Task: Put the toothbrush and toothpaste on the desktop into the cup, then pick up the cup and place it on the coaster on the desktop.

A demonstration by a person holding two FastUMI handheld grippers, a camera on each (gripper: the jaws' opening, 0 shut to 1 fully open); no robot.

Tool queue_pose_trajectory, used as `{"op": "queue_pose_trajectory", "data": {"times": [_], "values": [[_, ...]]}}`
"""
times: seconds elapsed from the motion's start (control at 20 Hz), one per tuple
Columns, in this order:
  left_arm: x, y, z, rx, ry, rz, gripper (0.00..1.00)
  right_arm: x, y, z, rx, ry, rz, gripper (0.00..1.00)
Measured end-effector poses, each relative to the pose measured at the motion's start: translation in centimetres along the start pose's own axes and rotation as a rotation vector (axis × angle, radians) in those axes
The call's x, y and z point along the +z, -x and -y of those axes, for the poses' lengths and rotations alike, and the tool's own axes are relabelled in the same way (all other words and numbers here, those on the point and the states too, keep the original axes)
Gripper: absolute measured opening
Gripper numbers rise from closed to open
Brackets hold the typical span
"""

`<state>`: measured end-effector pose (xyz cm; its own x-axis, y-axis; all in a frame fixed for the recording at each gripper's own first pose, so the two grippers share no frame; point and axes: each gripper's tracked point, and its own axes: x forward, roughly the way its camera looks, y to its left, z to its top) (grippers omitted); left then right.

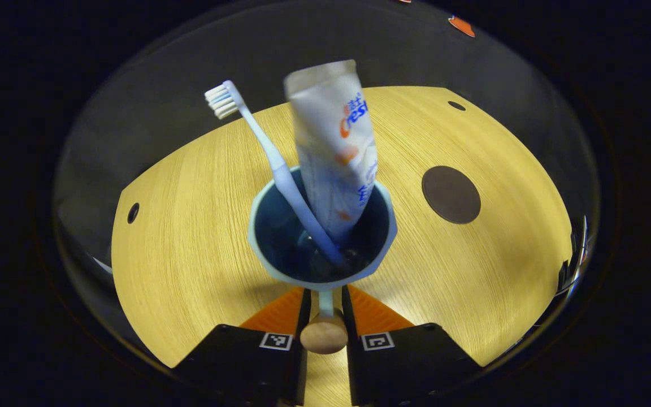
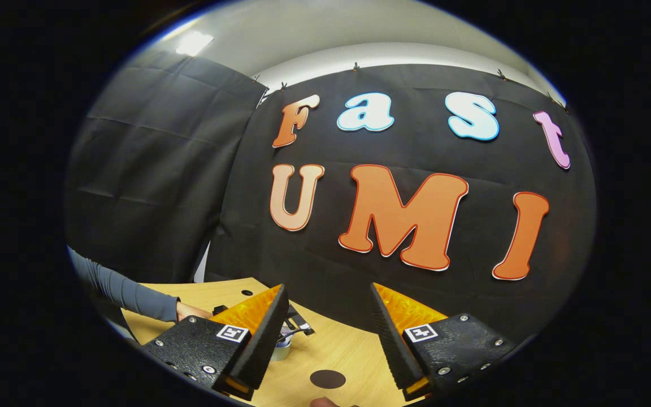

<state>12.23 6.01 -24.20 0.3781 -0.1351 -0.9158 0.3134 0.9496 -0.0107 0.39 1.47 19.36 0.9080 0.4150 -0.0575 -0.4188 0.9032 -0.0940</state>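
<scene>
A pale blue cup [image 1: 257,226] sits at the middle of the wooden table [image 1: 190,237] in the left gripper view. In it a light blue toothbrush [image 1: 272,158] leans left with its bristles up, and a white toothpaste tube [image 1: 331,141] stands beside it. My left gripper [image 1: 325,291] is shut on the cup's handle, whose wooden knob [image 1: 324,334] sits between the fingers. A round dark brown coaster [image 1: 451,194] lies to the cup's right. My right gripper [image 2: 328,288] is open and held high, facing the booth wall, with the coaster [image 2: 327,379] below it and the cup [image 2: 282,347] partly hidden behind its left finger.
The table has small dark holes [image 1: 133,212] near its left and far right edges. In the right gripper view, a person's grey sleeve [image 2: 127,294] and hand reach in from the left toward the cup. The table's far edge meets the black cloth wall.
</scene>
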Motion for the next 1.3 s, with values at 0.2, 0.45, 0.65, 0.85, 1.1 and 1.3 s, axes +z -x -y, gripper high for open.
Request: {"op": "queue_pose_trajectory", "data": {"times": [0.2,0.45,0.65,0.85,1.1,1.3], "values": [[0.0,-1.7,0.5,-0.008,0.012,0.004,0.27,-0.2,0.1,0.6,-0.015,-0.019,0.001,0.85],[-0.6,-1.9,-0.2,0.007,0.049,0.039,0.24,-0.6,0.4,0.9,-0.021,-0.034,-0.004,0.85],[0.1,-1.4,-0.5,0.012,0.066,0.071,0.24,-0.2,0.9,1.5,-0.033,-0.037,0.012,0.85],[1.0,1.4,-0.4,0.024,0.055,0.115,0.24,-0.3,1.0,2.0,-0.039,-0.034,0.017,0.85],[2.0,3.2,0.0,0.020,0.031,0.154,0.24,0.0,2.1,3.1,-0.064,-0.023,0.026,0.85],[1.6,3.5,-0.1,-0.013,0.030,0.200,0.24,0.0,3.1,4.1,-0.093,-0.018,0.045,0.85]]}}
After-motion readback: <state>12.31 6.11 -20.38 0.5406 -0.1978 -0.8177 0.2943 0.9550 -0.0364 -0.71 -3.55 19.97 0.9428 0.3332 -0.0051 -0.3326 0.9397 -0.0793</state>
